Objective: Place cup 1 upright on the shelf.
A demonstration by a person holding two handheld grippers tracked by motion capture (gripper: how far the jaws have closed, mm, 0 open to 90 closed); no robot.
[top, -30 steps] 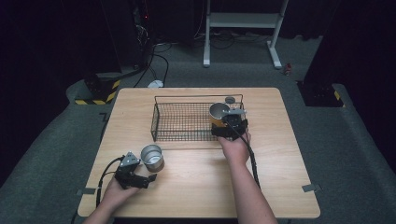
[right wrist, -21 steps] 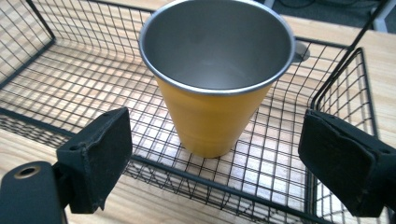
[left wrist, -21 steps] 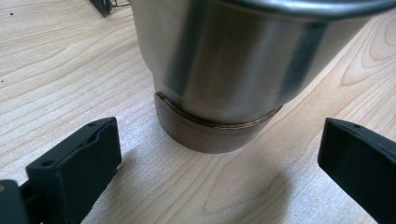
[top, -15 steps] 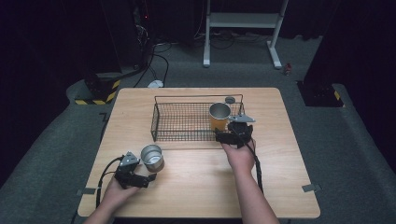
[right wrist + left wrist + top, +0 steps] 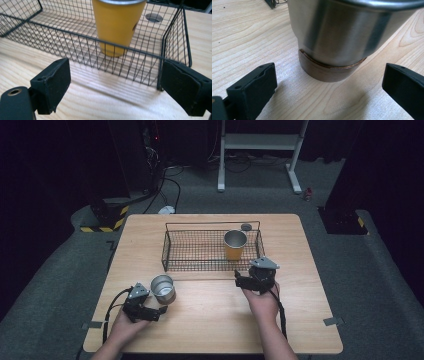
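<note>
Near the lower left of the high view, the left gripper (image 5: 159,310) is waiting with wide jaws beside the steel cup (image 5: 163,288). It should go slowly around the cup's brown base. The right gripper (image 5: 239,281) is sitting wide and empty below the wire basket (image 5: 170,251) holding the yellow cup (image 5: 234,244).

no text, label, brand, number or sign can be read anywhere in these views. the yellow cup (image 5: 117,25) shows a small dark mark on its side, too small and cut off to make out. the steel cup (image 5: 342,32) carries no lettering on the side facing the left gripper view. the yellow-and-black striped base (image 5: 102,222) on the floor bears warning stripes only, with no words.
</note>
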